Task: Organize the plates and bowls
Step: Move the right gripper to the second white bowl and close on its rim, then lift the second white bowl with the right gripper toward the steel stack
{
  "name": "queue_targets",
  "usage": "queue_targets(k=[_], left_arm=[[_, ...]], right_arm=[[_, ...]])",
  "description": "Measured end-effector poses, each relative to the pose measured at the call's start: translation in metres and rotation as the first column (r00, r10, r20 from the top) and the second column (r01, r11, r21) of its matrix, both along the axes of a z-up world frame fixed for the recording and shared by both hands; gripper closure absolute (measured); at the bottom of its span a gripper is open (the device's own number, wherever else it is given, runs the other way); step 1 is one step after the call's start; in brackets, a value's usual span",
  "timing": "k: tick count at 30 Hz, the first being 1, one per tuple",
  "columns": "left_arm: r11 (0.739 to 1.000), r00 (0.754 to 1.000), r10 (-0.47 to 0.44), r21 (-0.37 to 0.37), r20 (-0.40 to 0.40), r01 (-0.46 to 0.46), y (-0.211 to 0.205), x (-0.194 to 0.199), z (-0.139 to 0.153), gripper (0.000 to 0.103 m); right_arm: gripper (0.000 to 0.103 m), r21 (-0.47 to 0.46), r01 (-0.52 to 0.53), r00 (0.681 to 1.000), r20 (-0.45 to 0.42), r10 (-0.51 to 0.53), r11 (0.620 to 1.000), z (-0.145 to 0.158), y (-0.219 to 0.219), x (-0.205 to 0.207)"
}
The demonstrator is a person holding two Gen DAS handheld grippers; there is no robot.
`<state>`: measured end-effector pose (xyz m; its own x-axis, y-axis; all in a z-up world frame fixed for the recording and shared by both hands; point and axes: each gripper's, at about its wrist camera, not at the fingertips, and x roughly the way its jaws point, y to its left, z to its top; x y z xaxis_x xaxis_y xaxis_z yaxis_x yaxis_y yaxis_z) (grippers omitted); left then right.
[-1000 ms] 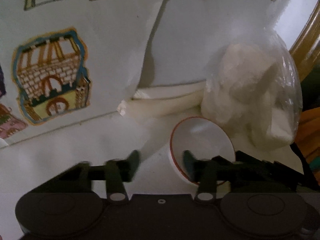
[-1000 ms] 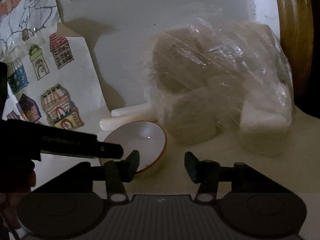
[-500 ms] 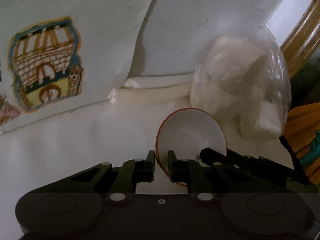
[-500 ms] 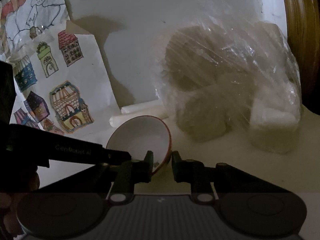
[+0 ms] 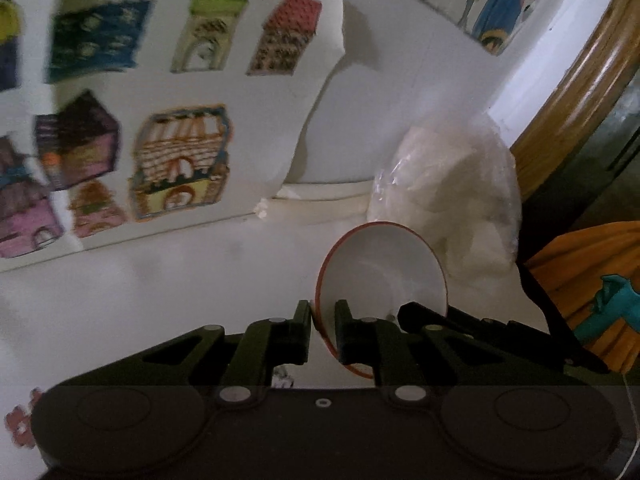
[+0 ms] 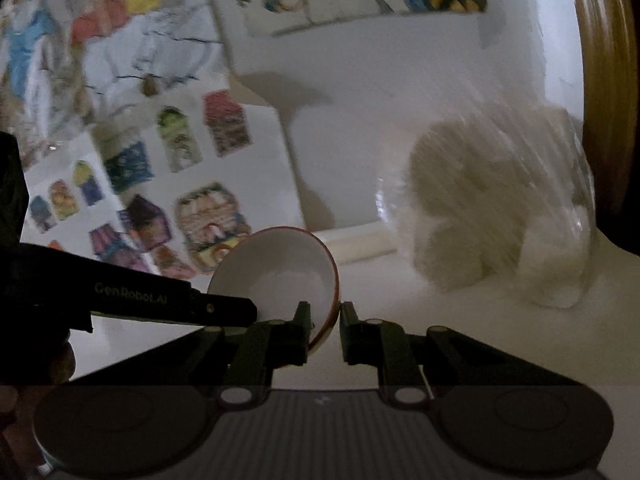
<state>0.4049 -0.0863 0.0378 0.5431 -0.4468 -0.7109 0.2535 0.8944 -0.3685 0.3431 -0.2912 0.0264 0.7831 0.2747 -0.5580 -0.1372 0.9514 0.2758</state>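
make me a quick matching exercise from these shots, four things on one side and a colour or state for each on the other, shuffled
Things:
1. bowl
2. plastic bag
3. left gripper
4. paper roll

States:
A. lying along the foot of the wall
B. shut on a rim
C. white with a red rim
D. clear, full of pale lumps

Pairs: 1-C, 2-D, 3-B, 4-A

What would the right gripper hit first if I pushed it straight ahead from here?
Carrying the white red-rimmed bowl with it, the right gripper would probably meet the rolled white paper tube at the wall's foot, then the white wall. The clear plastic bag of pale lumps sits rightward. Depth is uncertain.
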Motion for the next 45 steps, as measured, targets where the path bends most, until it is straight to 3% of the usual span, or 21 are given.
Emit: queue_targets(k=[12,28,45], left_arm=[[0.999,0.999,0.043,-0.024,-0.028,-0.044,0.053,-0.068,0.011,0.090],[0.996,0.997,0.082,-0.034,-0.002,-0.082,0.110,-0.151,0.027,0.090],[0.993,0.994,0.110,-0.047,0.017,-0.109,0.147,-0.217,0.033,0.090]], right_arm=[[0.086,0.018,-0.083,0.996,-0.006,0.084,0.996,0.020,0.045,-0.060],[0.086,0.028,-0.180,0.984,-0.010,0.181,0.983,0.030,0.093,-0.128],[0.086,0.014,-0.235,0.972,-0.004,0.235,0.972,0.044,0.124,-0.184]])
